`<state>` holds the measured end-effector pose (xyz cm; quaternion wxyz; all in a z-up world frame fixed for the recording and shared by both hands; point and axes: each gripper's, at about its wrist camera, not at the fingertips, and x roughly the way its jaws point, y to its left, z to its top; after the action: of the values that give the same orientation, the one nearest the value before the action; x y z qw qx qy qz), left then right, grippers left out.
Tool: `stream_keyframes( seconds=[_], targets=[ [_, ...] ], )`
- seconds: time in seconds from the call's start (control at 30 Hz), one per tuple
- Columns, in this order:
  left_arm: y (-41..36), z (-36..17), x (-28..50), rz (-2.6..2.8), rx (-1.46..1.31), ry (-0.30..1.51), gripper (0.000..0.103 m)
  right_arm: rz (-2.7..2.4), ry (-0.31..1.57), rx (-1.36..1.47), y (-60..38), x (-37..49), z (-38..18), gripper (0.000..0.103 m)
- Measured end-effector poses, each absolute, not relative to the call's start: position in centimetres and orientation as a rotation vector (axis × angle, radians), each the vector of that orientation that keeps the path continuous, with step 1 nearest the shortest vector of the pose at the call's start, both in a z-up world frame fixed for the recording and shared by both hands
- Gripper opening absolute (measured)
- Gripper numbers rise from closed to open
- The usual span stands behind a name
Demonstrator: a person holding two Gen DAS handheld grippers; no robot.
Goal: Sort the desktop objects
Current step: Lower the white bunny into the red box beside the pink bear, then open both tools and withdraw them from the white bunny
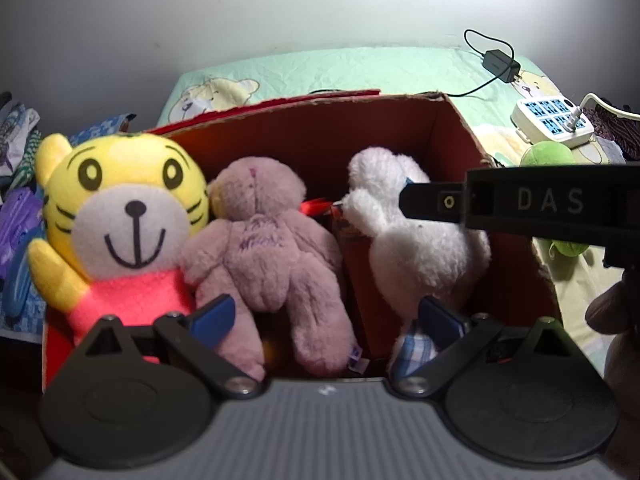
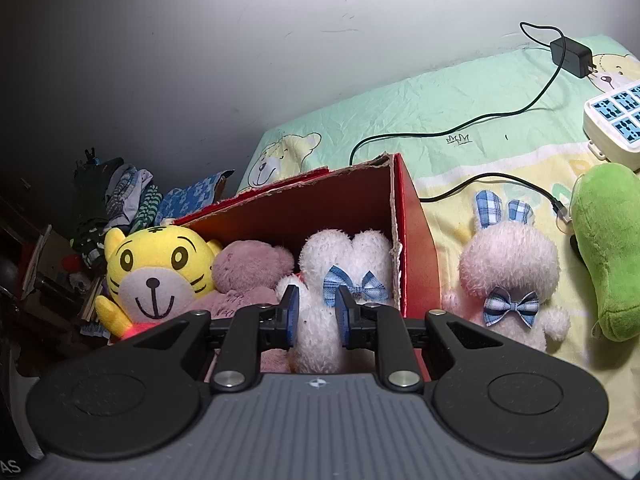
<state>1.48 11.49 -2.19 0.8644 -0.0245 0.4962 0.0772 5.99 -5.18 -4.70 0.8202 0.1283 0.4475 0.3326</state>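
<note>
Bunny is sitting in the red box, at its right end, next to the pink bear and the yellow tiger. The right gripper has its fingers clenched on the bunny's body, just below the blue bow, so it's held but basically already in place. The left gripper is released, its fingers spread wide over the pink bear's legs with nothing pinched.

What could go wrong from here, as I see it: the bunny is soft and fluffy, so if the right one pulls back before letting go properly, the fur could drag and the toy comes back out or tips over the box wall. The box is also packed pretty tight, so shoving could push the bear or tiger up and out. And the two grippers are close together over the box, the right one's body crosses right in front of the left camera, so a careless move could knock them together.

Both grippers point down into the box at a slant, the left steeper. A second bunny and a green plush lie on the bed to the right of the box, not sorted yet.
</note>
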Motion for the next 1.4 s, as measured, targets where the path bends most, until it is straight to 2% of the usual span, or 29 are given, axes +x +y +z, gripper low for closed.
stream_keyframes(
  seconds=[0.5, 0.6, 1.0, 1.4],
  targets=[
    [11.7, -2.3, 0.8, 0.200, -0.044, 1.051, 0.098, 0.704, 0.927, 0.252, -5.6, 4.9, -3.8, 0.025],
    [11.7, -2.0, 0.5, 0.200, -0.046, 1.040, 0.098, 0.696, 0.917, 0.233, -5.6, 4.4, -3.6, 0.028],
    [11.8, -1.4, -0.5, 0.204, -0.044, 1.024, 0.099, 0.657, 0.842, 0.155, -6.0, 1.5, -2.6, 0.028],
    [12.0, -0.2, -1.6, 0.214, -0.042, 0.996, 0.099, 0.617, 0.794, 0.230, -8.5, -0.7, -1.8, 0.031]
  ],
)
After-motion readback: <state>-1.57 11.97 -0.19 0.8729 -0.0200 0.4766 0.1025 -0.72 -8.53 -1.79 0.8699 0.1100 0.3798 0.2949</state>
